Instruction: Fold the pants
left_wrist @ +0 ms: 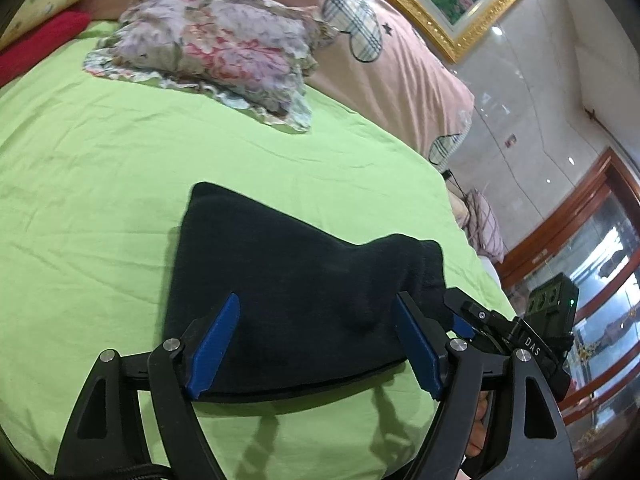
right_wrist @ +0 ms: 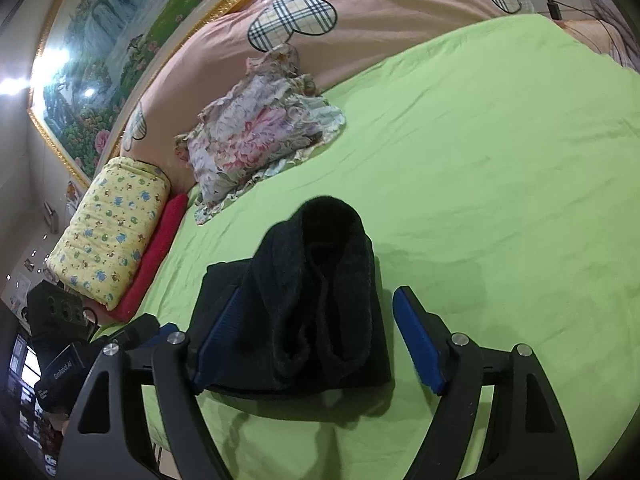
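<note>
The black pants (left_wrist: 288, 292) lie folded into a compact bundle on the green bedsheet (left_wrist: 100, 200). My left gripper (left_wrist: 316, 304) is open, its blue pads either side of the bundle's near edge, just above it. The right gripper shows at the right edge of that view (left_wrist: 472, 316). In the right wrist view the pants (right_wrist: 312, 304) show a raised rolled end pointing away. My right gripper (right_wrist: 320, 300) is open and straddles that bundle, with the left pad (right_wrist: 224, 320) against the cloth. The left gripper's body (right_wrist: 60, 328) shows at the lower left.
A floral pillow (left_wrist: 216, 44) lies further up the bed (right_wrist: 248, 140). A pink quilt with plaid hearts (left_wrist: 360, 40) lies behind it. A yellow patterned pillow (right_wrist: 112, 228) and a red cloth (right_wrist: 156, 252) lie at the bed's side. A framed painting (right_wrist: 120, 60) hangs beyond.
</note>
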